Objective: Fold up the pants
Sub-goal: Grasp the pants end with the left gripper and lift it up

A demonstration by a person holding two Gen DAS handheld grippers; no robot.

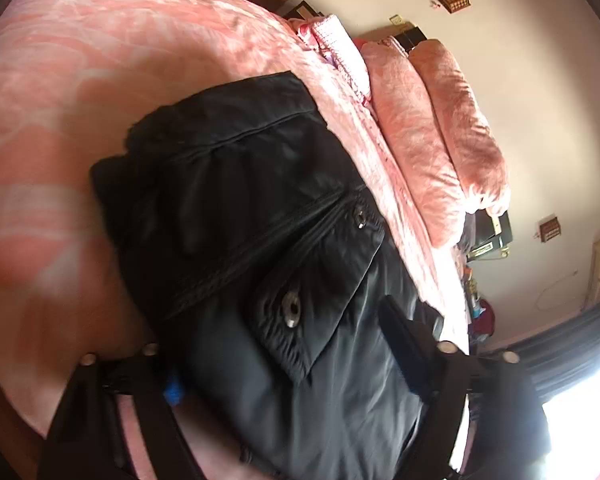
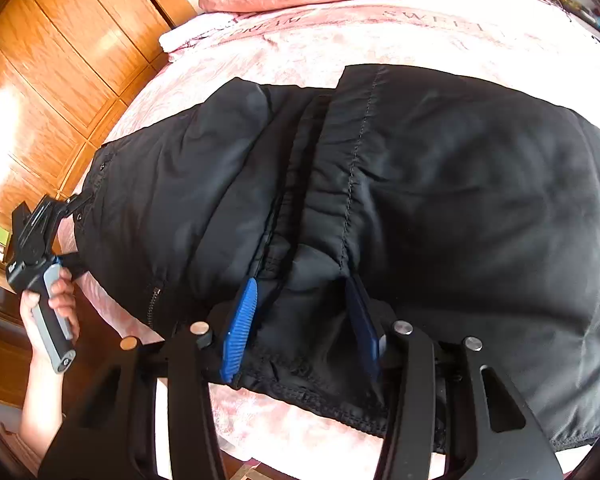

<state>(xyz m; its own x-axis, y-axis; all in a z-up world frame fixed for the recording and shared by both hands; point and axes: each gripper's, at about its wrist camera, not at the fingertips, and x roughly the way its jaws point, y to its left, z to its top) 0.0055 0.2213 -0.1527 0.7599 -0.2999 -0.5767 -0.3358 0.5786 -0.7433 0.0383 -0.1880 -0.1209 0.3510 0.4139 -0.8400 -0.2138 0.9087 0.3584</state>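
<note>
Black pants [image 2: 440, 184] lie folded on the pink bed [image 2: 300, 44]. In the right wrist view my right gripper [image 2: 302, 284] is shut on a bunched fold at the near hem, with cloth filling the gap between its blue pads [image 2: 240, 332]. A hand holds my left gripper [image 2: 74, 232] at the pants' left end, its jaws straddling that edge. In the left wrist view the pants [image 1: 260, 208], with a snap-buttoned pocket flap [image 1: 316, 280], lie between the wide jaws of the left gripper [image 1: 280, 344]. One finger rests over the cloth, the other is partly hidden beneath it.
Pink pillows [image 1: 440, 140] and a folded blanket [image 1: 336, 40] sit at the head of the bed [image 1: 80, 80]. A wooden wardrobe [image 2: 60, 60] stands beside the bed. A bright window with a dark curtain [image 1: 572, 340] is by the white wall.
</note>
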